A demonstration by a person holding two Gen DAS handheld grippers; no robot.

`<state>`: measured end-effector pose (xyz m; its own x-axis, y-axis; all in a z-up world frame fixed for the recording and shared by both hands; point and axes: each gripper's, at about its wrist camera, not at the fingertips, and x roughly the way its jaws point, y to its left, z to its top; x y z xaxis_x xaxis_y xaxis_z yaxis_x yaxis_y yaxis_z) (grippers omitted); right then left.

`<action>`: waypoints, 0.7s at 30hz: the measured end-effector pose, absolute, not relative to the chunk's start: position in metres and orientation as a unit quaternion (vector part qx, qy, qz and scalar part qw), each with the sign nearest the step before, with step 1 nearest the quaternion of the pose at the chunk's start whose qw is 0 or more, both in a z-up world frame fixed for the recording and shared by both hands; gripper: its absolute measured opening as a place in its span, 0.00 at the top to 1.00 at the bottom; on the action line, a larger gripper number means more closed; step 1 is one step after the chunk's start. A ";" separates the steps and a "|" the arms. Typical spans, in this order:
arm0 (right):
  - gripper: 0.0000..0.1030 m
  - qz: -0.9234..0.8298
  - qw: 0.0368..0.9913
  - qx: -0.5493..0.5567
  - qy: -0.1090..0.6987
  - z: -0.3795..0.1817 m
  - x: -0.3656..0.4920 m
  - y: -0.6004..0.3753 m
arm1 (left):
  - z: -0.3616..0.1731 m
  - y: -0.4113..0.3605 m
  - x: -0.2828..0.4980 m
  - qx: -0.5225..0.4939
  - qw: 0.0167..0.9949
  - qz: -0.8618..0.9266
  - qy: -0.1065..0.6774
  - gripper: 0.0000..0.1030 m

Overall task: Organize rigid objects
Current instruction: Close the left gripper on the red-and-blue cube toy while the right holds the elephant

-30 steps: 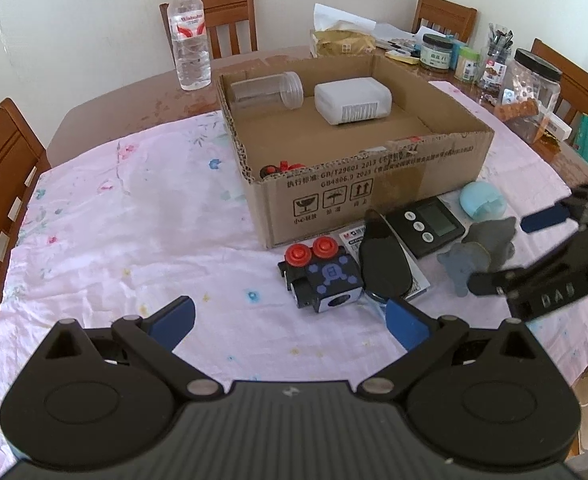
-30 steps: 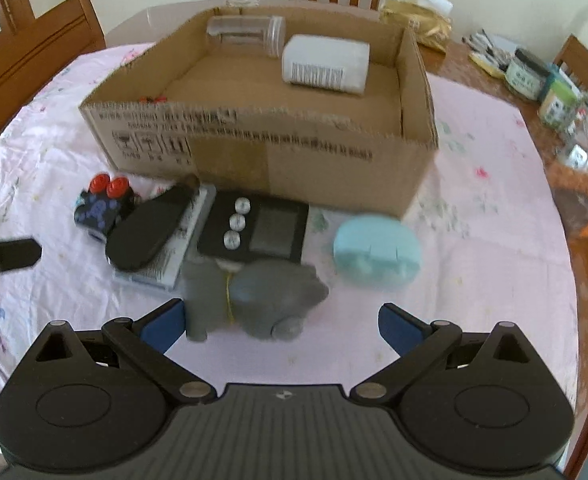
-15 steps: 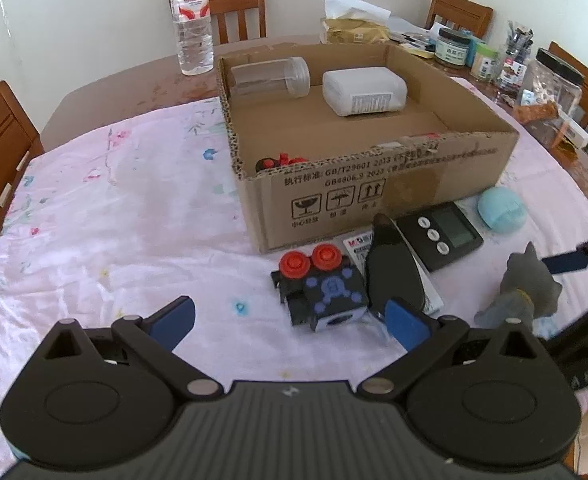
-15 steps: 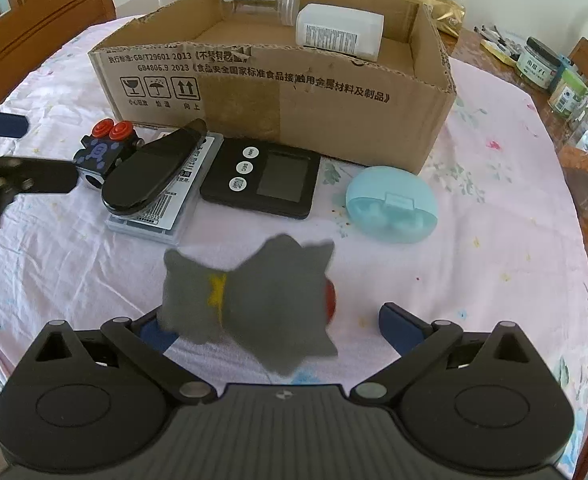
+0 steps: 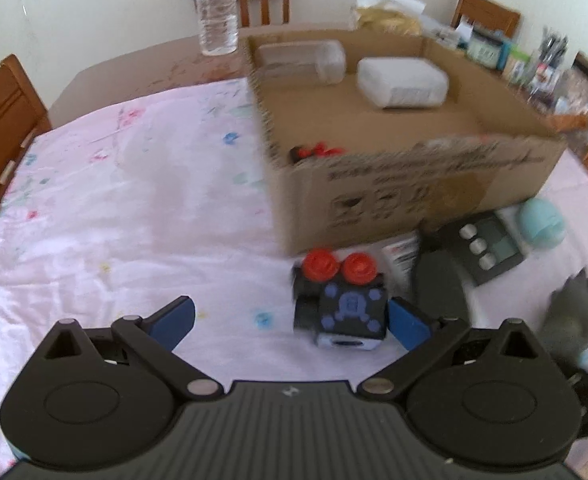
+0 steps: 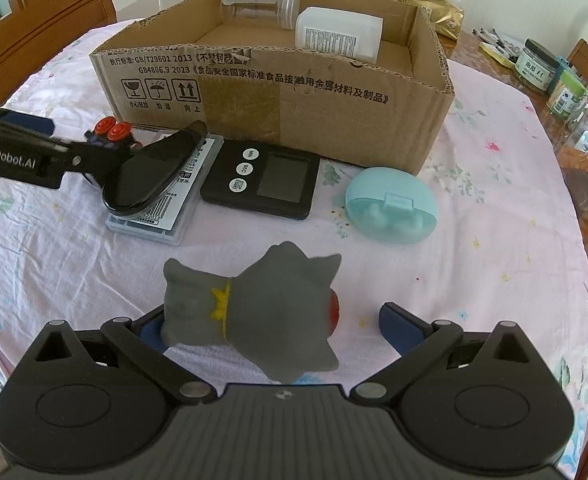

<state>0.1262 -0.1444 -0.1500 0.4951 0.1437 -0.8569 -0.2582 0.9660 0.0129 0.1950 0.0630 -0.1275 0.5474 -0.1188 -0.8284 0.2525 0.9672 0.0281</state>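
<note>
The right gripper (image 6: 272, 322) carries a grey plush figure with a yellow collar (image 6: 254, 312) above the pink floral tablecloth (image 6: 473, 264); its fingers are spread wide, and whether they grip it cannot be told. The left gripper (image 5: 290, 318), fingers apart, hovers beside a black toy block with two red knobs (image 5: 339, 300) (in front of the open cardboard box (image 5: 413, 184)).

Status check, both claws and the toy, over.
Left claw open beside the black cube toy. Right claw open around the grey toy. Cardboard box ahead, unobstructed.
</note>
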 end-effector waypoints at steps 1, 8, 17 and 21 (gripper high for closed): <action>0.00 0.116 0.863 -0.058 0.488 -0.150 0.126 -0.144 | -0.129 0.065 0.194 0.081 0.876 -0.103 0.464 0.01; 0.00 0.117 0.867 -0.058 0.481 -0.151 0.123 -0.145 | -0.142 0.070 0.196 0.093 0.864 -0.137 0.475 0.01; 0.00 0.116 0.872 -0.056 0.473 -0.151 0.120 -0.145 | -0.148 0.068 0.203 0.097 0.865 -0.187 0.455 0.00; 0.00 0.112 0.873 -0.053 0.471 -0.151 0.119 -0.145 | -0.148 0.068 0.205 0.102 0.864 -0.205 0.448 0.03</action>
<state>0.1192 -0.1453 -0.1511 0.5314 0.1462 -0.8344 -0.2463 0.9691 0.0129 0.2051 0.0682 -0.1477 0.5151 -0.2631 -0.8157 0.4457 0.8952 -0.0073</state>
